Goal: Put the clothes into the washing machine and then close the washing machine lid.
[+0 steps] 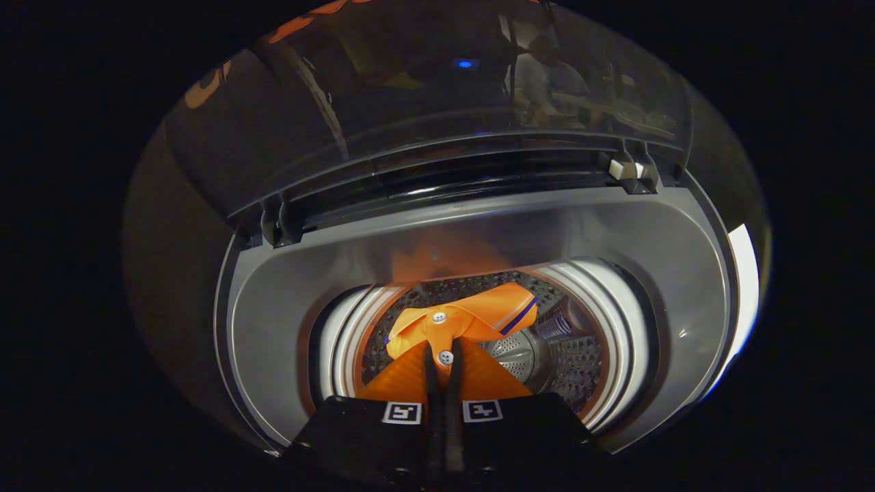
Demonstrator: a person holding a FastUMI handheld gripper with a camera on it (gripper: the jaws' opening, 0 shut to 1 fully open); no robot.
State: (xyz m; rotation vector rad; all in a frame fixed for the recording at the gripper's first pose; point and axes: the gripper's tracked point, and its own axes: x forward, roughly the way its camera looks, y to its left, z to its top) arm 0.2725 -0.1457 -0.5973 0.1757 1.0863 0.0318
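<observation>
An orange shirt (472,318) with white buttons and a blue stripe on its collar hangs over the washing machine's drum (567,355). My gripper (443,352) is shut on the shirt's button placket, both fingers pressed tight on the cloth. The shirt's collar end folds out just beyond the fingertips, above the perforated steel drum and its central agitator (516,352). The machine's glass lid (424,109) stands raised behind the opening, hinged at the back.
The grey top panel (287,301) rings the round opening, with a white inner rim (615,321). Two hinges (277,222) hold the lid at the back. A person's reflection shows in the lid glass.
</observation>
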